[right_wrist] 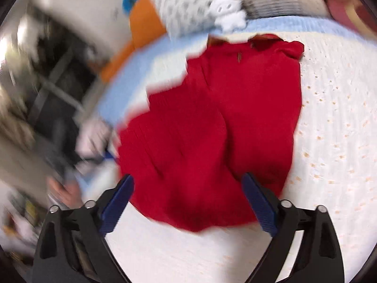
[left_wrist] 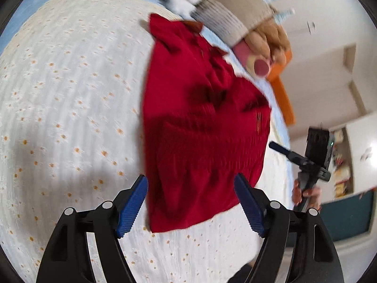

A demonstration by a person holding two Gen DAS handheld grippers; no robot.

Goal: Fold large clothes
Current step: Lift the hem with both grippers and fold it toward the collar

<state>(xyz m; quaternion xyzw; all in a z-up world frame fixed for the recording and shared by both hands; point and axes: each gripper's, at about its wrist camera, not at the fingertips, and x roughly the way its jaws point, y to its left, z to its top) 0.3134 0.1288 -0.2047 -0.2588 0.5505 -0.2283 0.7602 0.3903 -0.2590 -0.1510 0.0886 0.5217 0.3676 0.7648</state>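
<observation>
A red knitted garment [left_wrist: 202,127] lies folded lengthwise on a white bedspread [left_wrist: 70,94] dotted with small orange flowers. Its collar end points toward the pillows. My left gripper [left_wrist: 190,179] hovers over the garment's near hem, open, with the blue pads apart and nothing pinched between them. In the right wrist view the same red garment [right_wrist: 212,129] fills the middle, blurred. My right gripper [right_wrist: 187,176] stands open above its near edge, with no cloth gripped. The person's other hand [left_wrist: 304,192] shows past the bed's right side, holding a black handle.
At the head of the bed lie a patterned pillow [right_wrist: 186,4], a white plush toy [right_wrist: 227,11], a beige ribbed cushion [left_wrist: 226,4] and a brown plush [left_wrist: 268,40]. An orange headboard [left_wrist: 282,94] and a light-blue sheet edge [right_wrist: 132,82] border the bedspread. Shelves stand beyond.
</observation>
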